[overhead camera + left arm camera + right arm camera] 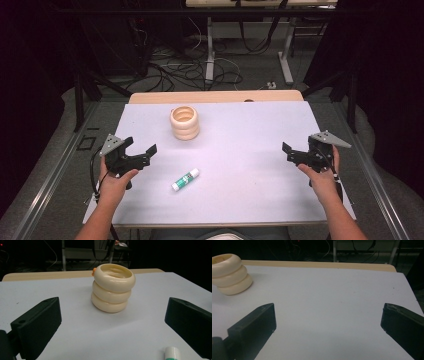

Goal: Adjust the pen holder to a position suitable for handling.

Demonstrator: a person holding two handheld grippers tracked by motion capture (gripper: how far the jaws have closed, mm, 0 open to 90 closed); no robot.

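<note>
Wide white rectangular table top (240,200), pale wood strip along its far edge, dark floor with cables beyond. Two forearms come in from the near edge, one at each side, each hand wrapped round a black two-jaw gripper. Left gripper (140,148) sits over the table's left part, tilted inward and forward, jaws spread wide with nothing between them; in the left gripper view its jaws frame bare white surface. Right gripper (289,151) is held near the right edge, pointing inward across the table, jaws likewise spread wide and empty; the right gripper view shows open white surface running to the far wood strip. Cream ribbed plastic cup shaped like three stacked rings (185,123) stands upright in the far-middle of the table, slightly left of centre, well short of the far edge; in the left gripper view it (113,287) stands straight ahead between the jaws, apart from them, a small orange bit at its rim. In the right gripper view the cup (230,273) sits far off at the left. White glue stick with green label (185,179) lies flat on the near-middle, slanted, just right of the left gripper, touching nothing; its white end (172,353) shows by the right-hand jaw. Broad bare room lies between the stick and the right gripper.
</note>
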